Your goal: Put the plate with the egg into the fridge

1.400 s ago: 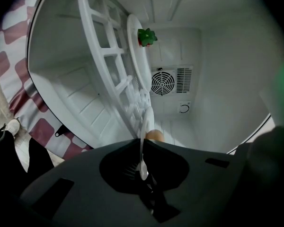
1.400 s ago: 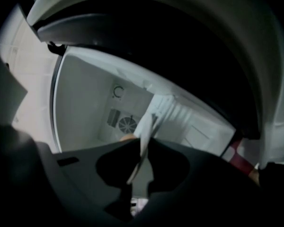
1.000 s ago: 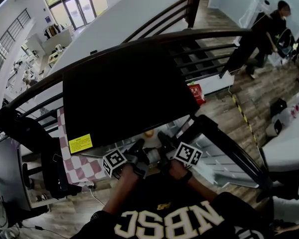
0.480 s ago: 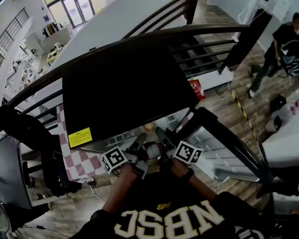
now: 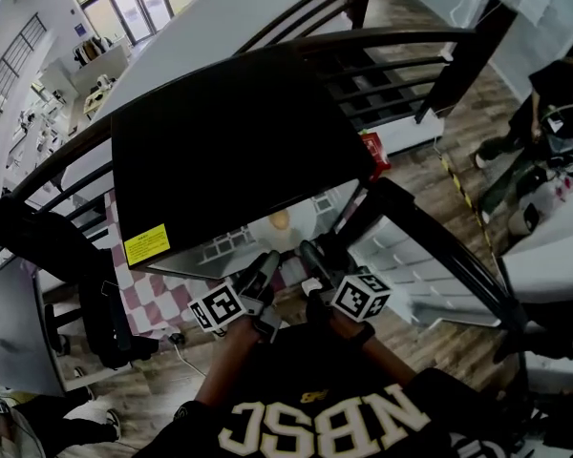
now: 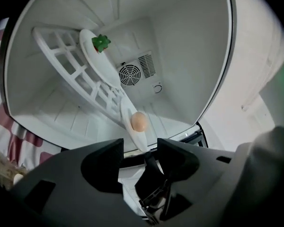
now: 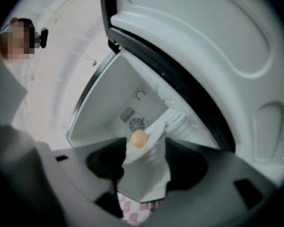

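The left claw (image 6: 139, 146) is opening, its jaws wide apart at the bottom of the left gripper view. The near rim of the white plate (image 6: 127, 113) shows between them, with neither jaw pressing on it. The right claw (image 7: 144, 161) is opening wide too, around the same rim. The egg (image 6: 138, 122) sits on this plate, which rests on the white shelf (image 6: 68, 66) inside the fridge (image 6: 189, 56). Toward the upper left, a second plate (image 6: 97, 63) carries something green (image 6: 101, 43).

Black shirt (image 5: 291, 365), pale block lettering (image 5: 320, 423) (dark wristband (image 5: 361, 334), right wrist)
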`<state>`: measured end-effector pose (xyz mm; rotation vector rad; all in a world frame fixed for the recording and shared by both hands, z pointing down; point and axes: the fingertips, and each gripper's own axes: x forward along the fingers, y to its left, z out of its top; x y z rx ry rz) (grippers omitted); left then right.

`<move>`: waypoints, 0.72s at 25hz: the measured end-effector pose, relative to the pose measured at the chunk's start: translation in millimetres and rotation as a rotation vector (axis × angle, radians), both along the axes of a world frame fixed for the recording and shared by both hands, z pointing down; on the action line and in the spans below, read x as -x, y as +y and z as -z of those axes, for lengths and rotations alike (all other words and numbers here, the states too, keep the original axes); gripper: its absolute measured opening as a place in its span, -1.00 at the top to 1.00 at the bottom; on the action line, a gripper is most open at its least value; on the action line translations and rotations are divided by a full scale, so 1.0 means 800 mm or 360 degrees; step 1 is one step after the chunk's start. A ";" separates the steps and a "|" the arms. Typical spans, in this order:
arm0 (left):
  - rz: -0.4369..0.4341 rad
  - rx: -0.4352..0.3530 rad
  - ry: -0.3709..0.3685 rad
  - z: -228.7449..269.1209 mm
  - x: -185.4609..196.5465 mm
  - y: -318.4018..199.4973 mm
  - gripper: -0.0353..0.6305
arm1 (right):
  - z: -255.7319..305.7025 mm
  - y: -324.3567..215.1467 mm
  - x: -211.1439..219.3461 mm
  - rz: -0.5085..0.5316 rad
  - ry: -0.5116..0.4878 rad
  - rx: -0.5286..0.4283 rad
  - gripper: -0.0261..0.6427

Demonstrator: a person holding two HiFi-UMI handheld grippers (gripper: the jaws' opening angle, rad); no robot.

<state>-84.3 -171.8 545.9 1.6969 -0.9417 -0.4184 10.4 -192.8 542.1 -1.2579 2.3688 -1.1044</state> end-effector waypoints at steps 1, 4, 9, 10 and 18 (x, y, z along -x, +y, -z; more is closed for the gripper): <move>-0.0022 -0.0022 -0.0025 0.002 -0.002 0.003 0.22 | 0.001 0.004 -0.001 0.0008 0.0055 -0.0029 0.17; -0.0080 -0.0124 -0.0221 0.003 -0.004 0.012 0.22 | 0.000 0.020 0.002 0.0068 0.0316 -0.0124 0.17; -0.0060 -0.0421 -0.0841 0.005 0.006 0.015 0.23 | -0.006 0.038 0.007 0.0112 0.0641 -0.0220 0.18; -0.0058 -0.0490 -0.0961 0.008 0.007 0.015 0.23 | -0.008 0.040 0.008 0.0119 0.0675 -0.0228 0.18; -0.0086 -0.0629 -0.1362 0.002 0.010 0.011 0.36 | -0.013 0.038 0.015 0.0147 0.0863 -0.0261 0.46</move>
